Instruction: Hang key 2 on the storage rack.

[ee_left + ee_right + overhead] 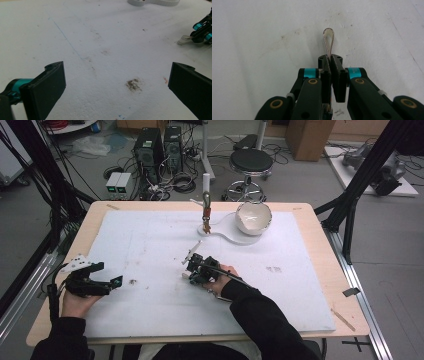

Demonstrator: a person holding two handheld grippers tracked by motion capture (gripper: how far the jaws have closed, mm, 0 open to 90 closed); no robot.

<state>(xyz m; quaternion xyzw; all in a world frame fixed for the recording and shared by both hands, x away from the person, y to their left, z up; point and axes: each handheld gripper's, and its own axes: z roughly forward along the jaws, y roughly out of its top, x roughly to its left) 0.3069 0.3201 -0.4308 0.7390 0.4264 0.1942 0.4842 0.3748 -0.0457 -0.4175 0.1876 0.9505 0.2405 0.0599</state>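
Now | right gripper (329, 65) clamps spoon (328, 40) | left gripper (117, 85) spread wide

Even, diffuse overhead light is falling across the scene, and the white foam sheet (150, 245) on the surface is reflecting it brightly without blowing out. Shadows are staying soft: a faint one is lying under the white bowl (254, 217) at the far side, another under the left claw (118, 281). The floor beyond is looking dimmer and greyer. The high view is appearing somewhat soft and low in detail, with straight lines bowing slightly near the edges. In the left gripper view the near black jaws are blurring while the stained foam farther off is staying sharper. In the right gripper view the right claw (329, 65) is looking crisp, the metal spoon (328, 41) is catching a small glint, and the left side is fading into shade.
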